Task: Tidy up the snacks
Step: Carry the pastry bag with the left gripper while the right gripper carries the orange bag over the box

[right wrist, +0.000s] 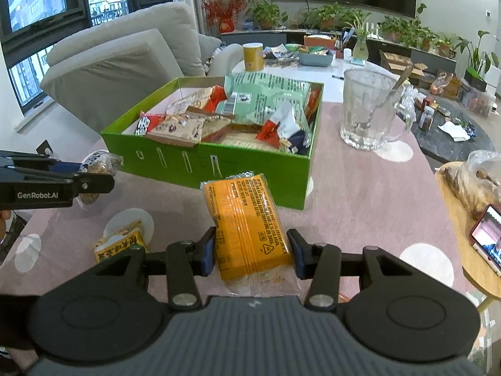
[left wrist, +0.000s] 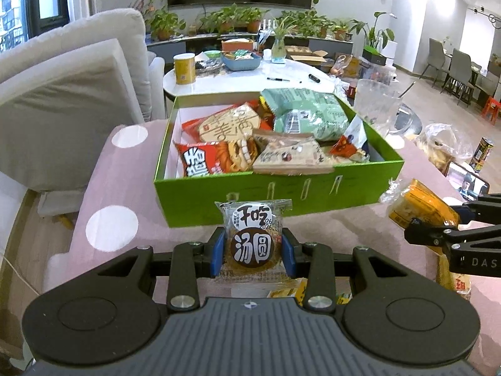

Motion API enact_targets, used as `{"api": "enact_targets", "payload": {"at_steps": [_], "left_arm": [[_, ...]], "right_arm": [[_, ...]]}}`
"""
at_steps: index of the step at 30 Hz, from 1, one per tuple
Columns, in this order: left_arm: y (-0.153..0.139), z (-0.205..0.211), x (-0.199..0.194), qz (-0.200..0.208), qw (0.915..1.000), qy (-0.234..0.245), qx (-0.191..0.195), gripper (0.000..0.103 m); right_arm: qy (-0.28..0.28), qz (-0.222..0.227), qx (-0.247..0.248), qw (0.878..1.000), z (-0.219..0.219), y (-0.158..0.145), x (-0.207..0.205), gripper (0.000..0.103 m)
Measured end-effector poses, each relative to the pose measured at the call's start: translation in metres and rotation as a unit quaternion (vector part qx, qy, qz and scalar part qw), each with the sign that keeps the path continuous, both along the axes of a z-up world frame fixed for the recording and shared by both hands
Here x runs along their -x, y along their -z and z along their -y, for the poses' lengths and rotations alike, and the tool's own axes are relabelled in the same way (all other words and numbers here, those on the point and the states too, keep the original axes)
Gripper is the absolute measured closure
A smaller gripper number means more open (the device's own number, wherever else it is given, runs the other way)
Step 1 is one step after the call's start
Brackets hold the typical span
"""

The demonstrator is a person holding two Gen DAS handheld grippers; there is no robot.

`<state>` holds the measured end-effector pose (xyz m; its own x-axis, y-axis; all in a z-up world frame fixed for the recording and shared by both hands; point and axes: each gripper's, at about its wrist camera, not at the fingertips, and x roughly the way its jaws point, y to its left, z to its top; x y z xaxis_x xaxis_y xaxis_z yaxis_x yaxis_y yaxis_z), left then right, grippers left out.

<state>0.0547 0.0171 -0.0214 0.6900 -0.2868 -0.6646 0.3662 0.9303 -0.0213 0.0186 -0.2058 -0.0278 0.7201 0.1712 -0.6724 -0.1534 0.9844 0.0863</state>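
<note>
Two grippers, each clamped on a snack. Left gripper (left wrist: 253,255), lower centre of its view, is clenched on a round biscuit packet (left wrist: 253,238) with a dark label; blue pads press both sides and the packet stands upright, clear of the pink cloth (left wrist: 125,194). Right gripper (right wrist: 253,253), lower centre of its view, grasps a yellow packet (right wrist: 247,222) lengthwise, its far end pointing toward the box. Green box (left wrist: 281,194) sits just beyond both grippers at frame centre, lid off, filled with assorted snack bags (left wrist: 225,141). One further yellow snack (right wrist: 120,242) lies on the cloth at lower left of the right view. Glass mug (right wrist: 369,109) with a spoon stands right of the box. Phone (right wrist: 488,238) at right edge, screen lit.
</note>
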Motion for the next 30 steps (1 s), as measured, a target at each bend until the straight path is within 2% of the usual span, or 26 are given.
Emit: {"api": "enact_targets", "payload": {"at_steps": [8,14,22,30], "left_arm": [[-0.014,0.017,-0.007,0.021,0.9995,0.023,-0.003,0.069],[-0.013,0.035,-0.02,0.016,0.9989,0.043,-0.005,0.069],[-0.009,0.056,-0.047,0.016,0.998,0.057,-0.022,0.069],[-0.006,0.067,-0.074,0.026,0.9978,0.045,-0.041,0.069]], "right_arm": [[0.005,0.023,-0.002,1.0,0.0,-0.015,-0.01,0.024],[0.017,0.045,-0.008,0.999,0.006,-0.028,-0.019,0.024],[0.026,0.046,-0.013,0.999,0.013,-0.028,-0.027,0.024],[0.024,0.04,-0.023,0.999,0.012,-0.028,-0.043,0.024]]}}
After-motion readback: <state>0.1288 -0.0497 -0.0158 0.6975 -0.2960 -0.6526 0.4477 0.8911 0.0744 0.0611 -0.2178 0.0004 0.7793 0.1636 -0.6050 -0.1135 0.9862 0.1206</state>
